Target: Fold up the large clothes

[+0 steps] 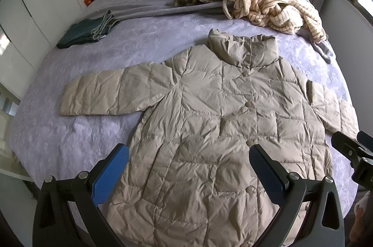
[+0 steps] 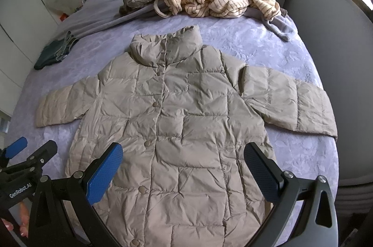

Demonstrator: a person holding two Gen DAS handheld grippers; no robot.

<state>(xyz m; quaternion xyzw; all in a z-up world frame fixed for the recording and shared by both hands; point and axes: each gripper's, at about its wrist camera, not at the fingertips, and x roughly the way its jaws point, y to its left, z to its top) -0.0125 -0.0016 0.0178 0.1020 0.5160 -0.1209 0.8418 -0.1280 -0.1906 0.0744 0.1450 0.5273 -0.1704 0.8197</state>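
Puffer coat [image 1: 209, 121] lies flat, buttoned, sleeves out, on bed [image 1: 58, 130]. Left hand-held gripper [image 1: 188, 160] & right hand-held gripper [image 2: 183, 159] both wide, holding nothing. Prob. best: pinch a sleeve cuff, fold inward w/o bunching.

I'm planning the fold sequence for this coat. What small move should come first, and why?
Probably move the left tool toward the beige quilted puffer coat's outstretched left sleeve to fold it inward. The coat lies flat and buttoned on the lavender bedspread, both sleeves spread, and both tools are open and empty.
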